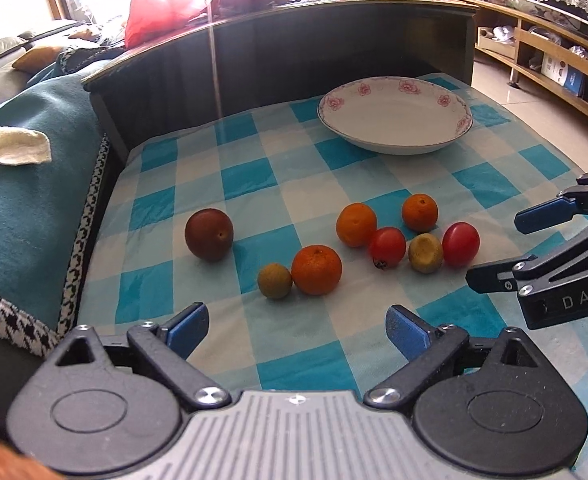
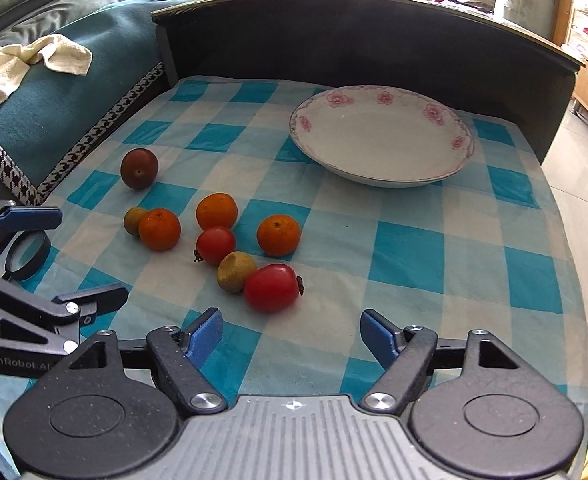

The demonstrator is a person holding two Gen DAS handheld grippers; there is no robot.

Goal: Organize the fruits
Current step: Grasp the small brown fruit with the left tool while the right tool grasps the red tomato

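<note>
Several fruits lie loose on the blue checked cloth (image 1: 254, 184): three oranges, the nearest (image 1: 317, 270), two red tomatoes (image 2: 271, 287) (image 2: 215, 245), two small brown-green fruits (image 1: 275, 281) (image 2: 236, 271) and a dark red plum (image 1: 209, 234). A white flowered plate (image 1: 394, 118) (image 2: 382, 136) stands empty at the far right. My left gripper (image 1: 298, 328) hangs open above the near cloth, short of the fruits. My right gripper (image 2: 290, 334) is open too, just before the nearest tomato. Each gripper shows in the other's view, the right gripper (image 1: 494, 250), the left gripper (image 2: 90, 256).
A dark raised cabinet wall (image 1: 294, 60) backs the table. A teal-covered sofa (image 1: 34, 160) with a cream towel (image 1: 14, 144) borders the left side. The table's right edge drops to a tiled floor (image 2: 582, 184), with wooden shelving (image 1: 554, 60) beyond.
</note>
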